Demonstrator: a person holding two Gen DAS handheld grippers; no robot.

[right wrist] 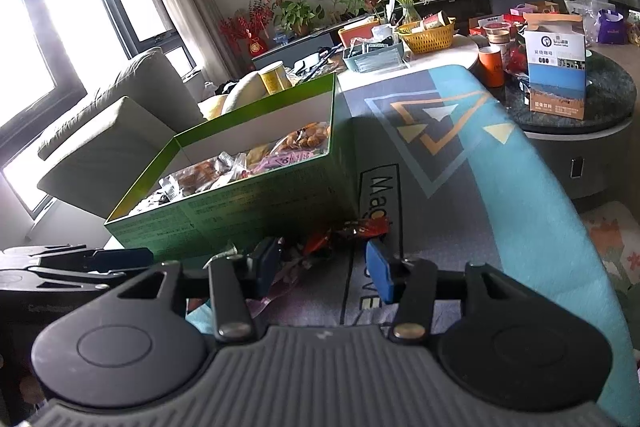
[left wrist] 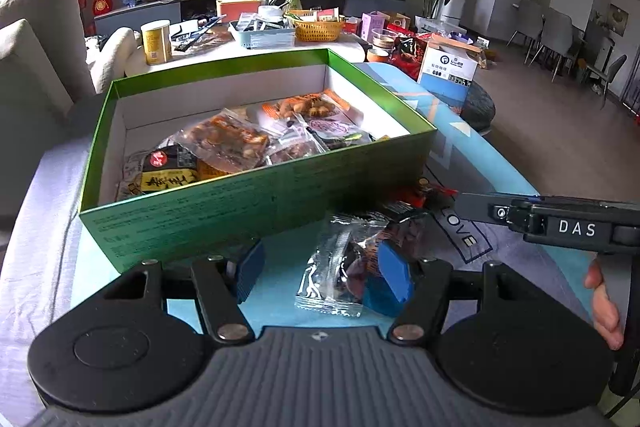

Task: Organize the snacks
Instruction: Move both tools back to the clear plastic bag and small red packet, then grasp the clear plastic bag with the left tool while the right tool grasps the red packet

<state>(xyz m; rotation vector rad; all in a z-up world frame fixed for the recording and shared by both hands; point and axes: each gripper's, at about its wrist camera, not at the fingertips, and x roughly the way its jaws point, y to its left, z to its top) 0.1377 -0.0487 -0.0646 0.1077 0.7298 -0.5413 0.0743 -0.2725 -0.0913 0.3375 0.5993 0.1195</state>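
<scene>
Most of the job looks done. The big green cardboard box (left wrist: 256, 195) with white inside sits on the blue and grey patterned mat (left wrist: 472, 155), and many shiny snack packs (left wrist: 240, 143) already lie in it.

A few are still out. A clear crinkly snack packet (left wrist: 340, 267) lies on the mat in front of the box's near wall. The left gripper (left wrist: 320, 279) hangs over it, jaws spread wide, one blue pad just at the packet but not squeezing.

Small red wrapped snacks (right wrist: 360, 229) lie by the box's near right corner. The right gripper (right wrist: 322, 267) points at them, jaws fairly narrow, holding nothing I can see.
</scene>
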